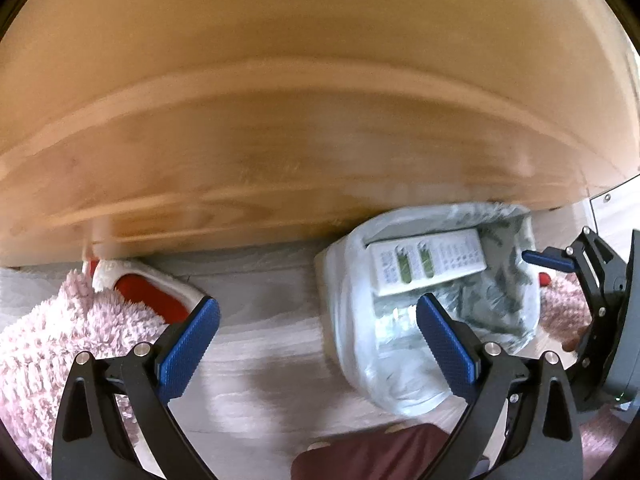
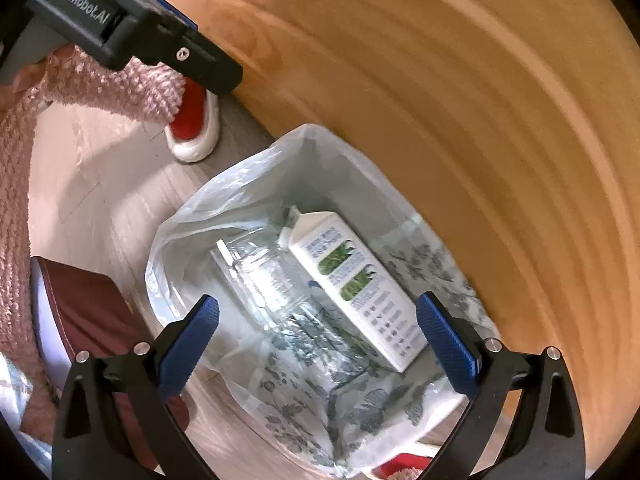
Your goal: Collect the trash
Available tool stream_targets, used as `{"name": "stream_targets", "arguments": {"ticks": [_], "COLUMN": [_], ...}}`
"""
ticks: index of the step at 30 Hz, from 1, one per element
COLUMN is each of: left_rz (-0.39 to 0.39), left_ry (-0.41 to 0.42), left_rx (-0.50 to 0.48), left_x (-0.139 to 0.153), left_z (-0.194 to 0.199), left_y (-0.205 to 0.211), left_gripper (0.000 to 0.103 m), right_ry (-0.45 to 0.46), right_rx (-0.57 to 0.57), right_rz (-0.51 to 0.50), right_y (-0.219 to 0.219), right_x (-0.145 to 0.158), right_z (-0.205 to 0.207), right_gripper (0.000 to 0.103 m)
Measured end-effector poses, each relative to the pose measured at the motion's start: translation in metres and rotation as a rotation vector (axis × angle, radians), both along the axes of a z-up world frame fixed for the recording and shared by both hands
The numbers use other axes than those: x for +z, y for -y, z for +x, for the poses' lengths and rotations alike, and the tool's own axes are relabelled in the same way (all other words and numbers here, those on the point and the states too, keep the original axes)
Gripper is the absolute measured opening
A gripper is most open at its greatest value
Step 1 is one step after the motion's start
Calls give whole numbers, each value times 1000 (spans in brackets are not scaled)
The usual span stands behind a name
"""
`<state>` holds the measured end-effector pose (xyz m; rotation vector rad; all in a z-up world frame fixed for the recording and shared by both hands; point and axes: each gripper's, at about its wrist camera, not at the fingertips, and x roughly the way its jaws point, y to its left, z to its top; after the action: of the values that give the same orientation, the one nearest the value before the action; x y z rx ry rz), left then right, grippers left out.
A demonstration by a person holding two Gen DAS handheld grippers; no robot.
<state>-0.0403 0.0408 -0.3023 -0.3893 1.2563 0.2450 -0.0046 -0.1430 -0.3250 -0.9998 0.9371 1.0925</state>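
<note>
A bag-lined bin is seen on the floor, close against a wooden panel. Inside it a white carton with green pictures is lying tilted, its gabled top toward the panel, and a clear plastic bottle lies just beside it, touching along its side. The liner is a thin translucent bag printed with a grey floral pattern, and it is draped over the rim.

The right gripper is held above the open bin, looking down into it; its jaws are apart and nothing is between them. The left gripper is held lower and to the side of the bin, its jaws likewise spread wide and empty, with bare floor seen between the blue pads. In the left view the carton is seen through the bin's mouth.

A red and white slipper is seen on the floor near the panel, worn beneath a pink fluffy trouser leg. A dark red object lies on the floor just beside the bin; what it is cannot be told. Both views are blurred.
</note>
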Motion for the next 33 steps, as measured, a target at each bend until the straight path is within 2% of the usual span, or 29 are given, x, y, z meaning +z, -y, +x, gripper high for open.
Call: {"name": "stream_targets", "arguments": {"ticks": [7,10,19,22,33], "left_rz": [12,15,38,51,134], "left_ry": [83,111,241,287,436], "left_rx": [-17,-22,-64,-76,-88], "left_x": [21,28,59,73,130], "left_z": [-2,-4,-11,-16,-36], "left_y": [10,14,32,35,44], "left_gripper": [95,95,95,95,95], "right_ry": [31,75,116,86,122], "right_rx": [-77,-99,-215,-259,-402], "right_rz": [70,100,246,325,590], "right_y": [13,19,42,52,88], "right_x": [24,36,87,105,161], "right_z": [3,4,11,15,16], "right_gripper": [95,95,95,95,95]}}
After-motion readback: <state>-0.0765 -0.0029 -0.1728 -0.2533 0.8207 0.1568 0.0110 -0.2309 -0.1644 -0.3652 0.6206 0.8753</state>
